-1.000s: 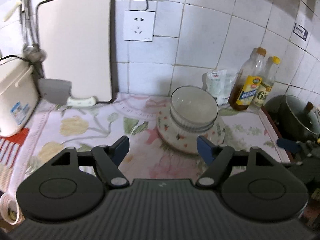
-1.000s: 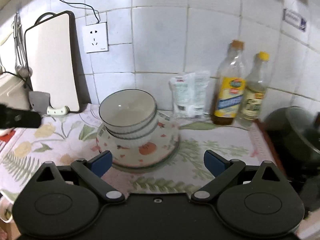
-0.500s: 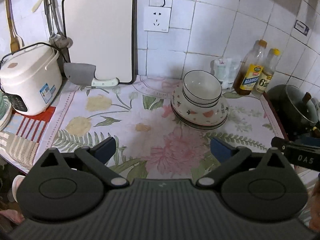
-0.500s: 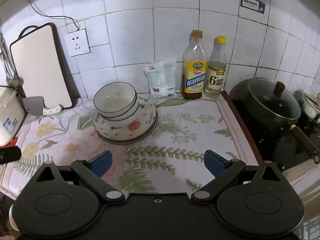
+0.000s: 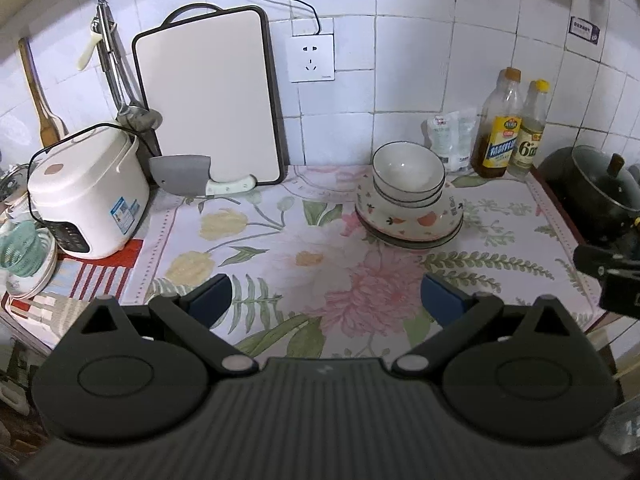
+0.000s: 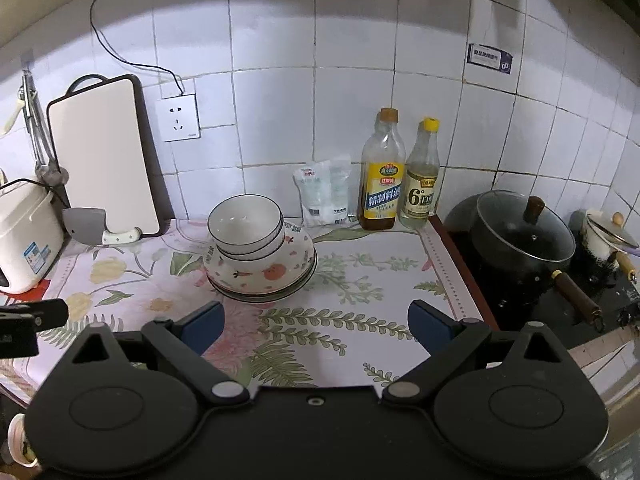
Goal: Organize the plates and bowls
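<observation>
A stack of dishes stands on the flowered cloth near the wall: white dark-rimmed bowls (image 5: 408,174) (image 6: 246,222) nested on a fruit-patterned bowl (image 5: 412,218) (image 6: 264,268), with a dark-rimmed plate (image 5: 412,242) (image 6: 260,296) underneath. My left gripper (image 5: 325,298) is open and holds nothing, well back from the stack over the cloth's front. My right gripper (image 6: 315,324) is also open and holds nothing, equally far from the stack. Each gripper's edge shows at the side of the other's view.
A white rice cooker (image 5: 84,200), a cutting board (image 5: 208,96) and a cleaver (image 5: 188,174) stand at the left. Two bottles (image 6: 382,172) (image 6: 420,176) and a plastic bag (image 6: 324,192) line the wall. A lidded black pot (image 6: 520,240) sits on the stove at right.
Both grippers have drawn back and up from the dish stack, which now looks smaller and farther. The left gripper's jaws have widened. The stack has stayed put.
</observation>
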